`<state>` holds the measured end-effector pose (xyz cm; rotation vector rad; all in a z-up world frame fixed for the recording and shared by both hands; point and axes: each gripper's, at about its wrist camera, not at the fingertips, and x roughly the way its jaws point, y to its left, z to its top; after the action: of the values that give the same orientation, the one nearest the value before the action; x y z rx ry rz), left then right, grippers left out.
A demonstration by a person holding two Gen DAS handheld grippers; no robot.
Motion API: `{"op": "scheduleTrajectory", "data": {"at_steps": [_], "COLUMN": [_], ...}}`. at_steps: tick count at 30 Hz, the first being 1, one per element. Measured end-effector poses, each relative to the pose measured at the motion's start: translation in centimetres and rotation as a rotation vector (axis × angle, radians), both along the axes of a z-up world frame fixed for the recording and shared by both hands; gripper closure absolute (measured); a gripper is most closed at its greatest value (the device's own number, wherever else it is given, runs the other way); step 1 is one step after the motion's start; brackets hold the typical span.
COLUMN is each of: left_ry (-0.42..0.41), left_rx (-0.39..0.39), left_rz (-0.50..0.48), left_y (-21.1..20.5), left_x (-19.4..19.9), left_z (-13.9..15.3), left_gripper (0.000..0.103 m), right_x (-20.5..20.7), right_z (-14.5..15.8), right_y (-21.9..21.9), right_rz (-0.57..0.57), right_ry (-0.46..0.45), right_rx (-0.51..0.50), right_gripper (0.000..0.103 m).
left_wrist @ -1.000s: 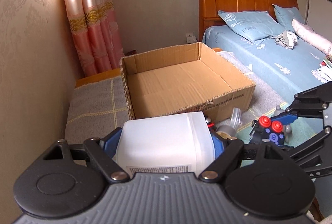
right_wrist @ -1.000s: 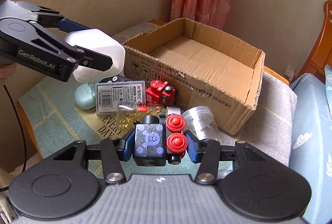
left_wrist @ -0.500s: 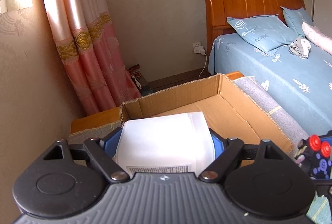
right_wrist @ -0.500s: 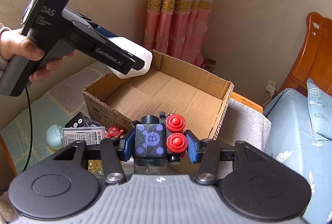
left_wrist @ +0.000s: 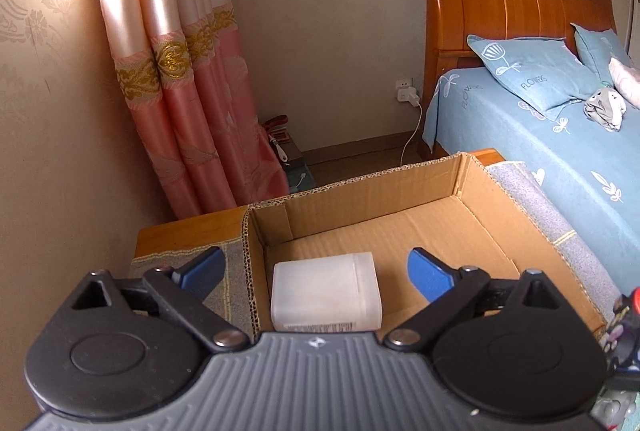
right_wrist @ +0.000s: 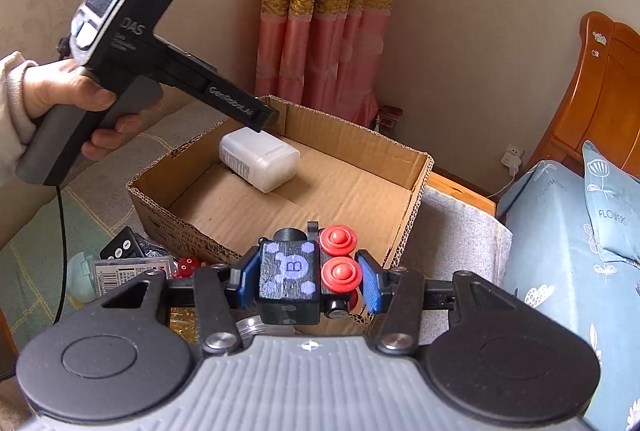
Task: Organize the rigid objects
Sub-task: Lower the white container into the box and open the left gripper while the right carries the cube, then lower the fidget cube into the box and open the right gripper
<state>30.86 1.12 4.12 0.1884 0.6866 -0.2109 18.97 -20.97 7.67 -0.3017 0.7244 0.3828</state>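
A white plastic bottle (left_wrist: 326, 289) (right_wrist: 260, 159) lies on its side on the floor of the open cardboard box (left_wrist: 452, 175) (right_wrist: 416, 187), near the box's left wall. My left gripper (left_wrist: 316, 273) hangs just above it, its jaws opening wide; the blue fingertips (left_wrist: 426, 273) stand apart from the bottle on both sides. A hand holds this gripper over the box in the right wrist view. My right gripper (right_wrist: 306, 277) is shut on a black toy train block (right_wrist: 290, 273) with red wheels (right_wrist: 338, 271), held in front of the box's near wall.
Small items lie on the cloth before the box: a labelled clear case (right_wrist: 130, 269), a black remote (right_wrist: 122, 249), a red toy (right_wrist: 188, 265), a pale green piece (right_wrist: 80, 271). A bed (left_wrist: 560, 151) with blue bedding lies right, a pink curtain (left_wrist: 192, 71) behind.
The left gripper carried the white bottle forward over the box, then let it go; the bottle now lies on the box floor. The right gripper with the toy train rose a little.
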Motion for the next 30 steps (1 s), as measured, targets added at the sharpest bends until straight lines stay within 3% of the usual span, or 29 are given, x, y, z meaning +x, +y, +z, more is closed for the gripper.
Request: {"op": "scheduleTrajectory", "data": {"at_steps": [7, 14, 17, 27, 28, 29, 30], "left_ry": [0.036, 0.001, -0.001, 0.024, 0.025, 0.024, 0.027], "left_rx": [-0.008, -0.057, -0.091, -0.097, -0.096, -0.095, -0.094], "left_rz": [0.009, 0.021, 0.05, 0.089, 0.092, 0.097, 0.101], "left_y": [1.2, 2.0, 2.9, 4.3, 4.4, 4.6, 4.7], "left_x": [-4.4, -9.8, -11.5, -14.2, -14.3, -14.6, -14.8], "left_z": [0.4, 0.4, 0.1, -1.2, -1.3, -1.4, -1.5], "left_gripper": [0.002, 0.002, 0.002, 0.002, 0.002, 0.002, 0.002], "right_x": [1.3, 3.4, 5.3, 14.1, 14.8, 15.4, 15.9], "right_z": [0.0, 0.6, 0.5, -0.1, -0.3, -0.4, -0.6], "right_y": [0.3, 0.8, 1.1, 2.4, 2.6, 2.7, 2.7], "right_rz": [-0.022, -0.034, -0.051, -0.128, -0.135, -0.142, -0.154], "right_ry": [0.026, 0.022, 0.03, 0.065, 0.062, 0.061, 0.062], "right_rx": [0.02, 0.015, 0.014, 0.003, 0.006, 0.006, 0.003], "right_gripper": [0.048, 0.048, 0.048, 0.048, 0.04, 0.019, 0.009]}}
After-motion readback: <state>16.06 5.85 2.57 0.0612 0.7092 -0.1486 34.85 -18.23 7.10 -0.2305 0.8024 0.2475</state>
